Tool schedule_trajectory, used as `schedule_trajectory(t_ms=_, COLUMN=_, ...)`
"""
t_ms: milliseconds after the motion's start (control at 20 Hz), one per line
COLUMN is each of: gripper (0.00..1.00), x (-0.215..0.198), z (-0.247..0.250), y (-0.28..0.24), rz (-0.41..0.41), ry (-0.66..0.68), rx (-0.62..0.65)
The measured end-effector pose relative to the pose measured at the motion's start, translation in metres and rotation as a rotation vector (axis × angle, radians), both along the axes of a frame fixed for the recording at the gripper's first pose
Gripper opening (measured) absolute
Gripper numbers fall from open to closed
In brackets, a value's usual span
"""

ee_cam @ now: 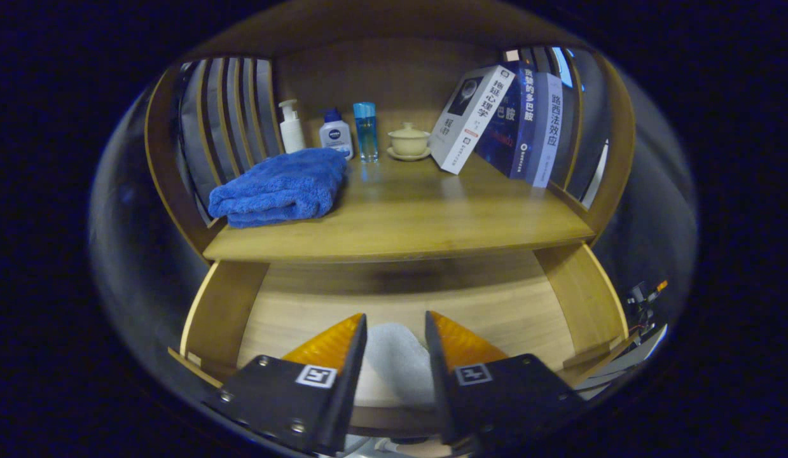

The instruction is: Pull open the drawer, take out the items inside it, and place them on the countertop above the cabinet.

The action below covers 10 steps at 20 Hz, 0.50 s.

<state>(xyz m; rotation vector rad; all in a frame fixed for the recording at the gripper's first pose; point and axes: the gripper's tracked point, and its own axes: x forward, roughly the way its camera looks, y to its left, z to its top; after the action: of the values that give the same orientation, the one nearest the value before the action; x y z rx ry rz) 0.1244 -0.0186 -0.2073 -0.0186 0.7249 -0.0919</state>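
The wooden drawer (495, 318) stands pulled open under the cabinet's countertop (432, 216). A pale grey-white folded cloth (394, 362) lies in the drawer near its front, right between my fingers. My gripper (395, 316) has closed in on it, and both fingers press against the cloth's sides. A folded blue towel (279, 187) rests on the left part of the countertop, beyond and above my fingers. The rest of the drawer floor around the cloth shows bare wood.
At the back of the countertop stand a white pump bottle (291, 127), a small lotion bottle (336, 133), a blue bottle (366, 130) and a lidded cup on a saucer (408, 141). Leaning books (508, 117) fill the right side. Slatted side panels enclose the shelf.
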Motion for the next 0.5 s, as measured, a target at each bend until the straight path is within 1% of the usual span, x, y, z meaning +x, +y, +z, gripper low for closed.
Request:
schedule_trajectory(t_ms=150, gripper=0.81, x=0.0, z=-0.01, y=-0.005, rz=0.07, ry=0.01, rx=0.06)
schedule_trajectory(t_ms=300, gripper=0.82, x=0.0, z=-0.026, y=-0.005, rz=0.144, ry=0.052, rx=0.124)
schedule_trajectory(t_ms=400, gripper=0.82, x=0.001, z=-0.037, y=-0.001, rz=0.176, ry=0.068, rx=0.171)
schedule_trajectory(t_ms=500, gripper=0.82, x=-0.002, z=-0.049, y=0.002, rz=0.191, ry=0.105, rx=0.211)
